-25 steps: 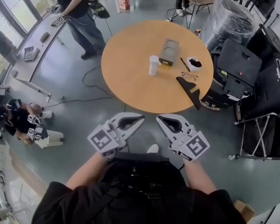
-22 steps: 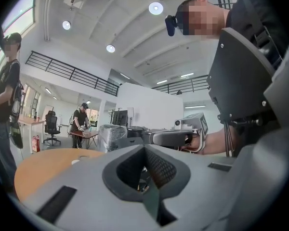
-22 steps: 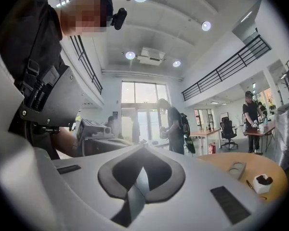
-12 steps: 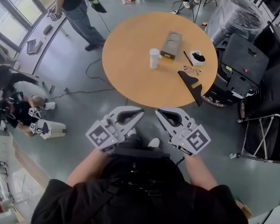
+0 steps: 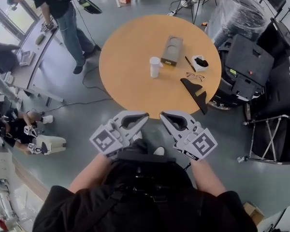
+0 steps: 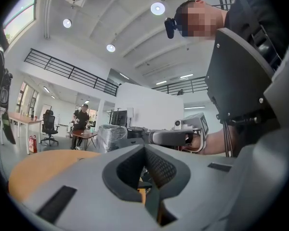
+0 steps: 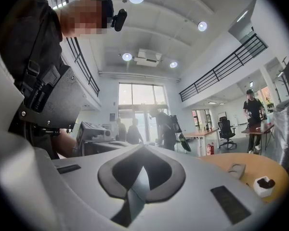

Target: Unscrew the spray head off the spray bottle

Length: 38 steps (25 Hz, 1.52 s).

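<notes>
Grey polished floor (image 5: 77, 105) surrounds 1 round wooden table (image 5: 125, 81), seen steeply from above; near the table's middle stands the white spray bottle (image 5: 155, 66), upright and untouched, its head too small to make out; just right of it on the table lies a grey-brown box (image 5: 172, 50); towards the table's right edge sit a small white dish (image 5: 199, 62) with something dark in it, a pair of glasses (image 5: 195, 75) and a black angular piece (image 5: 195, 93) that reaches the rim; off the table's near edge, over the floor, the left gripper (image 5: 144, 116) and the right gripper (image 5: 163, 116) are held side by side, tips pointed at the table, well apart from the spray bottle; the 2 grippers both have their jaws clenched together with nothing between them; beyond the table's far left side stands a person in dark clothes (image 5: 58, 4).
</notes>
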Tool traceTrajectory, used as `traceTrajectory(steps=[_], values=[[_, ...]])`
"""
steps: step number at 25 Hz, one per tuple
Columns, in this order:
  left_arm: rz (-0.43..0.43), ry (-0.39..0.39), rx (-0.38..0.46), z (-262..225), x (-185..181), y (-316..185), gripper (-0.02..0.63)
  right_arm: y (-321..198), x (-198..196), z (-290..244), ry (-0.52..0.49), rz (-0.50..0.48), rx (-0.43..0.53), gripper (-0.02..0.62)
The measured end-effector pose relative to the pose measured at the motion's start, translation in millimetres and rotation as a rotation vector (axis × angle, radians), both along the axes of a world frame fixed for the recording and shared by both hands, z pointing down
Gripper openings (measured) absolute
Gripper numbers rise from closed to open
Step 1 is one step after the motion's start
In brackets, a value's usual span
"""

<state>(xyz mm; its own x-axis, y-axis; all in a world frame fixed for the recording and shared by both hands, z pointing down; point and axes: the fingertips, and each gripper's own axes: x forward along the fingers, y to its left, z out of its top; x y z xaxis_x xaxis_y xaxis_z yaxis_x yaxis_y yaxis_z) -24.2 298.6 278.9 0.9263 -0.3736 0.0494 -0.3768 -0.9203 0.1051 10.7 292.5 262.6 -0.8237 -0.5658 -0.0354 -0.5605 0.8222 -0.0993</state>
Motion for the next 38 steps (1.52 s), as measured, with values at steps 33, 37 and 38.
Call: traceTrajectory(steps=[33, 37, 38], values=[[0.158, 0.003, 0.004, 52, -94, -292, 0.012, -282, -91, 46, 0.090, 0.189, -0.064, -0.009], [0.147, -0.004, -0.007, 59, -72, -304, 0.012, -298, -72, 51, 0.085, 0.169, -0.063, -0.008], [0.139, -0.006, -0.013, 60, -66, -307, 0.012, -302, -66, 52, 0.081, 0.157, -0.064, -0.009]])
